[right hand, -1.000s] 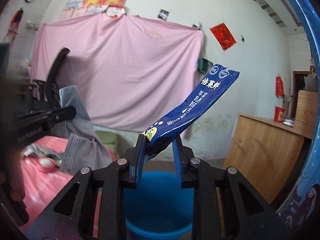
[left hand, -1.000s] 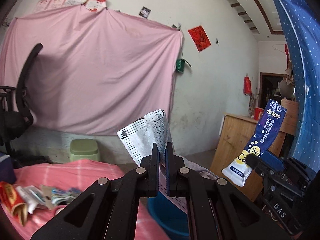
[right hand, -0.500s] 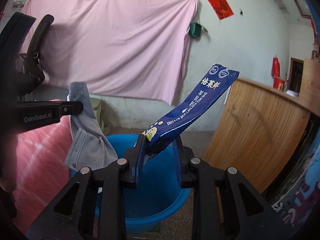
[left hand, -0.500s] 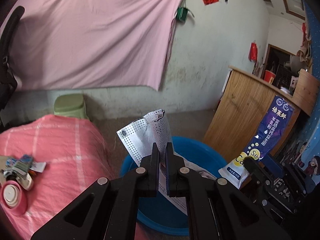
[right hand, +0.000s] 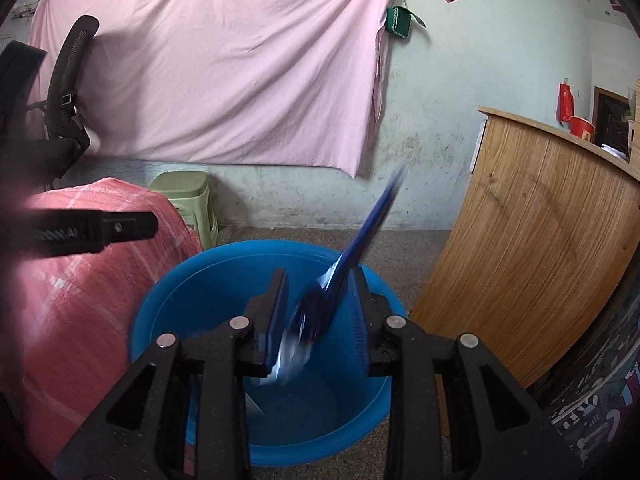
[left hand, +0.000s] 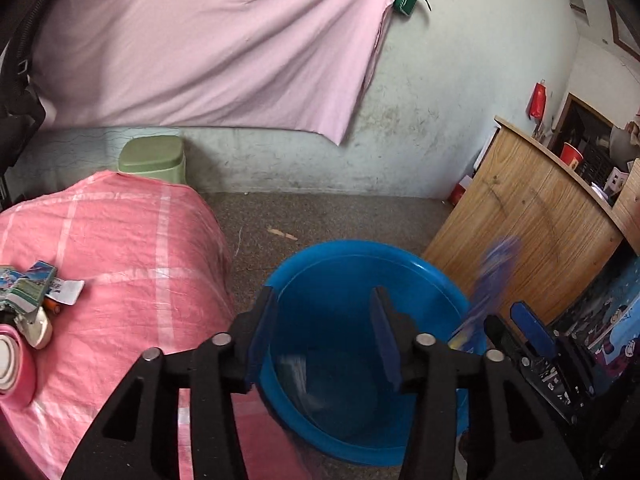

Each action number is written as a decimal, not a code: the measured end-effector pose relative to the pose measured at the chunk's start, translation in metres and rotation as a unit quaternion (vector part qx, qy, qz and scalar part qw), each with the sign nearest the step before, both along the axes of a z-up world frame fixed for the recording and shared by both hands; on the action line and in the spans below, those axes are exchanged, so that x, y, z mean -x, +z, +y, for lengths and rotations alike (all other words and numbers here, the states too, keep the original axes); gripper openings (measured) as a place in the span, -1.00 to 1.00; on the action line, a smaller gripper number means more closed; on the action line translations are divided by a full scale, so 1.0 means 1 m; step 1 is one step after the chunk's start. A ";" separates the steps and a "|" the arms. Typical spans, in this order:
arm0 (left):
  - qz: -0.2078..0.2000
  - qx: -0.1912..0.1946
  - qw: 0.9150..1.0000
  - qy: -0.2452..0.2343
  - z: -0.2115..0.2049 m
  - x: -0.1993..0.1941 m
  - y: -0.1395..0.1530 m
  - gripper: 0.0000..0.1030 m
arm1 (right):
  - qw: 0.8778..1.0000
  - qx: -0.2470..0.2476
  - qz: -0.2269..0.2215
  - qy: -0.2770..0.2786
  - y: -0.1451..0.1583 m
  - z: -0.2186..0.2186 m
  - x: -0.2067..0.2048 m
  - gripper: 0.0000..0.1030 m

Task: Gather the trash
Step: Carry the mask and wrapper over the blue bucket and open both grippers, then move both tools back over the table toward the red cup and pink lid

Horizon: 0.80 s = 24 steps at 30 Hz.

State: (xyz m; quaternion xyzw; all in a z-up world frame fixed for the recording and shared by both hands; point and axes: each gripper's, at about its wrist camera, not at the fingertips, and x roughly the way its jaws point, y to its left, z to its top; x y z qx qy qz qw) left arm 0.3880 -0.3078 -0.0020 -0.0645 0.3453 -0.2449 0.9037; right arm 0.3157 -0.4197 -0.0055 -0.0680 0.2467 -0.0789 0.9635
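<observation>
Our left gripper (left hand: pixel 323 330) is opening with nothing between its jaws. Our right gripper (right hand: pixel 320 312) is opening too — the blue wrapper (right hand: pixel 352 256), blurred, sits loose between its pads, over the blue basin (right hand: pixel 172 304). Beyond — the wooden counter (right hand: pixel 540 248).

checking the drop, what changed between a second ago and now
Both grippers tipped down over the blue bucket. The left gripper let go of the face mask, now a pale blur inside the bucket; its jaws are opening with nothing between them. The right gripper is opening, and the blue wrapper blurs as it slips between its pads. The trash on the pink cloth stayed.
</observation>
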 end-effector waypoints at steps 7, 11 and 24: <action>-0.053 0.006 0.998 0.015 0.030 0.021 0.016 0.11 | 0.999 -0.027 -0.028 -0.009 0.020 -0.003 0.016 0.43; -0.098 0.020 0.994 0.033 0.054 0.040 0.030 0.62 | 0.997 -0.039 -0.068 -0.011 0.044 0.004 0.033 0.80; -0.243 0.034 0.960 0.136 0.179 0.119 0.085 0.96 | 0.980 -0.078 -0.179 0.044 0.115 0.069 0.074 1.00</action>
